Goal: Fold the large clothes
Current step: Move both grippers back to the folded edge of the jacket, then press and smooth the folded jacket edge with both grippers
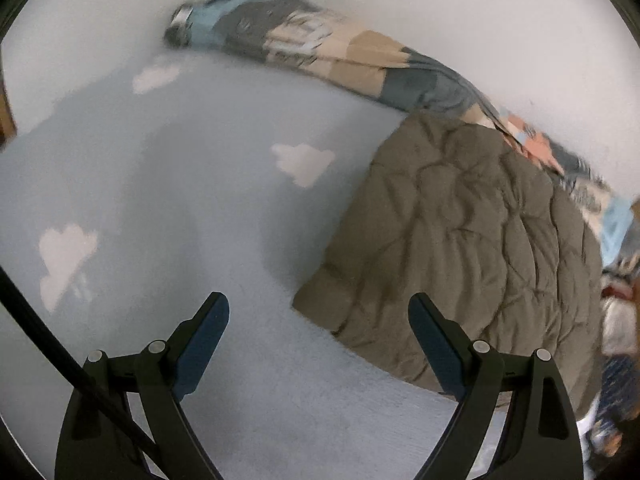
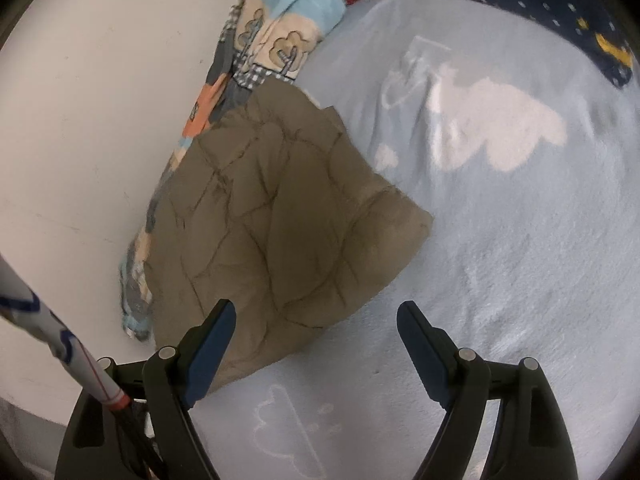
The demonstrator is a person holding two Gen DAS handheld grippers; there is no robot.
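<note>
A wrinkled olive-brown garment point(image 1: 464, 236) lies folded into a rough rectangle on a light blue bed sheet point(image 1: 208, 208) printed with white clouds. It also shows in the right wrist view point(image 2: 280, 224), pushed against the wall side. My left gripper point(image 1: 319, 312) is open and empty, hovering above the sheet just left of the garment's near corner. My right gripper point(image 2: 316, 320) is open and empty, above the garment's near edge. Neither gripper touches the cloth.
A patterned quilt point(image 1: 320, 52) in blue, tan and grey runs along the white wall point(image 1: 480, 20); it also shows in the right wrist view point(image 2: 276, 40). A dark blue star-print fabric point(image 2: 560, 12) lies at the far corner. A cable point(image 1: 60, 340) crosses the lower left.
</note>
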